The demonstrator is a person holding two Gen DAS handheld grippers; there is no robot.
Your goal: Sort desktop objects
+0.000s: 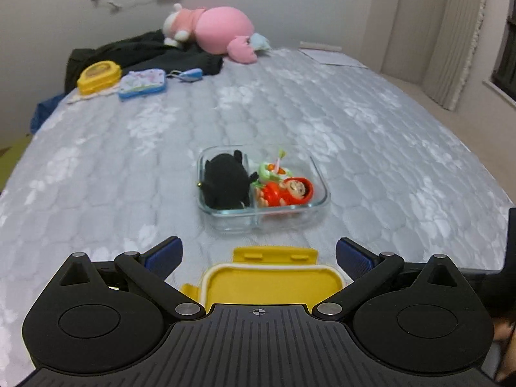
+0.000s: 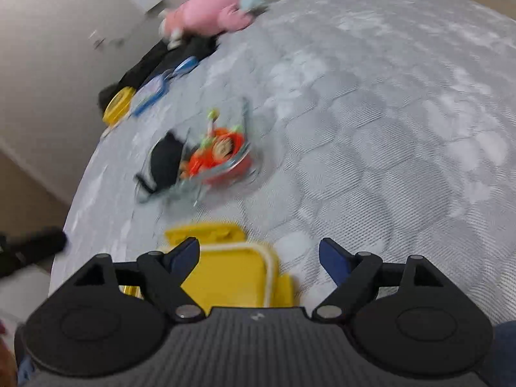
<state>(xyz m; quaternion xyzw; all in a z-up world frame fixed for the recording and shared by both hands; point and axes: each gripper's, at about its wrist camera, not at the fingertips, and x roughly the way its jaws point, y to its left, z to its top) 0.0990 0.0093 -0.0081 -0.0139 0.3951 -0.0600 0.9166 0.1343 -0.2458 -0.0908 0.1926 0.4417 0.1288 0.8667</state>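
Looking along my left gripper (image 1: 259, 253), I see its 2 blue-padded fingers (image 1: 164, 253) spread wide and holding nothing. Between them, close to the camera, lies a yellow lid (image 1: 271, 282) with a white seal and fold-out clips, flat on the grey quilted mattress (image 1: 371, 135). The lid sits inside the gap of the tongs but touches neither pad.

Beyond the lid, further from me on the mattress, stands a clear glass container (image 1: 317, 174) split into 2 compartments. Its left compartment holds a black plush toy (image 1: 225, 180). Its right compartment holds an orange-red figurine (image 1: 283, 193) at the near end and a small green and white toy (image 1: 271, 171) behind it. The container is well apart from both fingertips.

Far past the container, near the wall, I see a yellow box (image 1: 98, 75), a blue pouch (image 1: 143, 84), dark clothing (image 1: 145, 53) and a large pink plush toy (image 1: 216, 34).

From my right gripper (image 2: 259, 253), the picture is blurred. Its fingers (image 2: 335, 258) are also spread wide and empty. The same yellow lid (image 2: 232, 274) lies under the left finger and reaches toward the middle of the gap; the right finger hovers over bare mattress (image 2: 403, 113). The glass container (image 2: 245, 116) appears beyond the lid, to the left, with the black plush toy (image 2: 164, 161) and the orange-red figurine (image 2: 216, 154) smeared inside it.
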